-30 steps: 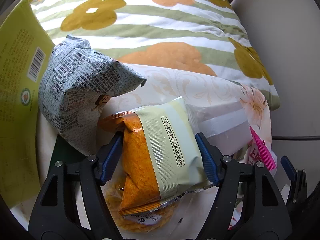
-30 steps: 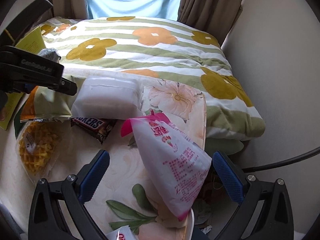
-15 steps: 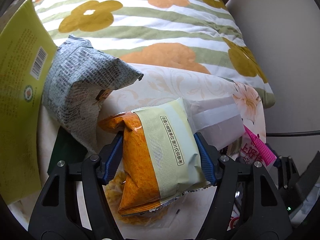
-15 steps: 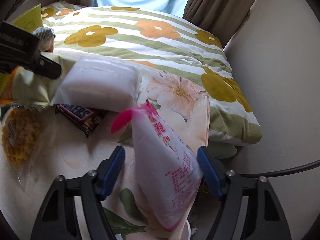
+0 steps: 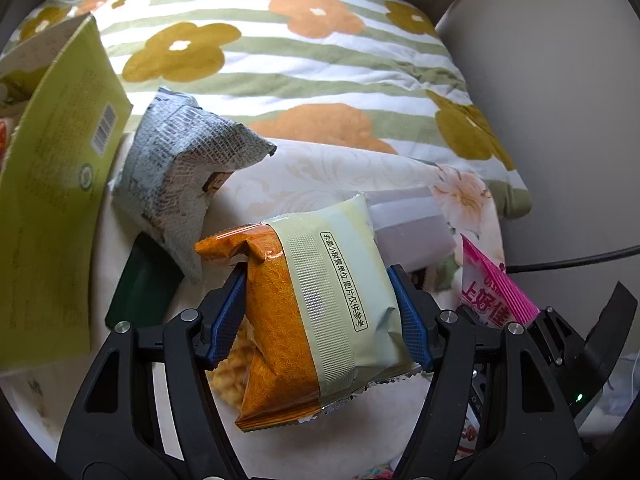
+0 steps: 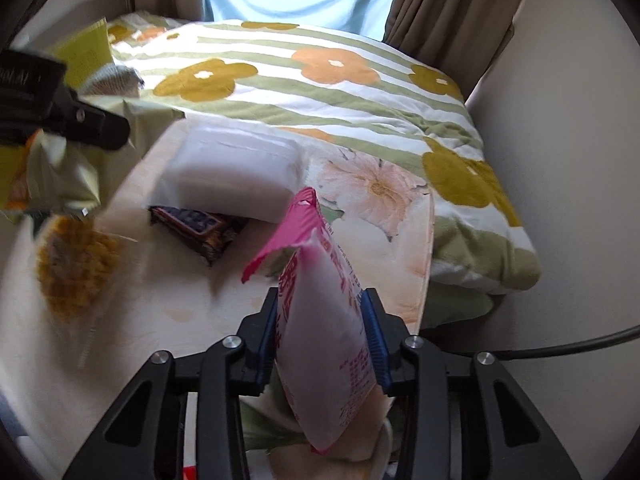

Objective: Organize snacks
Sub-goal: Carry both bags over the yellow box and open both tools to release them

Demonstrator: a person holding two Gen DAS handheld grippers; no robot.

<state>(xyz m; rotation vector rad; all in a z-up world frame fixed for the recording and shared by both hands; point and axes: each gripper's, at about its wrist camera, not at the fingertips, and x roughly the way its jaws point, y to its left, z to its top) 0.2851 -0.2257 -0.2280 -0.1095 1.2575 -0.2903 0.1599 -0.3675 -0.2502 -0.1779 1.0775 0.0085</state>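
Observation:
My left gripper [image 5: 318,316] is shut on an orange and pale-green snack bag [image 5: 320,304] and holds it above the floral cloth. My right gripper [image 6: 326,340] is shut on a pink and white snack bag [image 6: 324,344], held upright. The pink bag also shows at the right of the left wrist view [image 5: 496,300]. A grey printed bag [image 5: 180,172] leans by a green cardboard box [image 5: 52,196]. A waffle pack [image 6: 76,264], a Snickers bar [image 6: 200,226] and a white packet [image 6: 236,172] lie on the cloth.
A striped flowered quilt [image 6: 320,80] covers the bed behind. A dark green flat object [image 5: 140,284] lies beside the box. A wall and a black cable [image 6: 560,344] are at the right. Curtains and a window are at the back.
My right gripper has closed from wide open onto the pink bag. My left gripper has lifted the orange bag slightly and shifted, still holding it.

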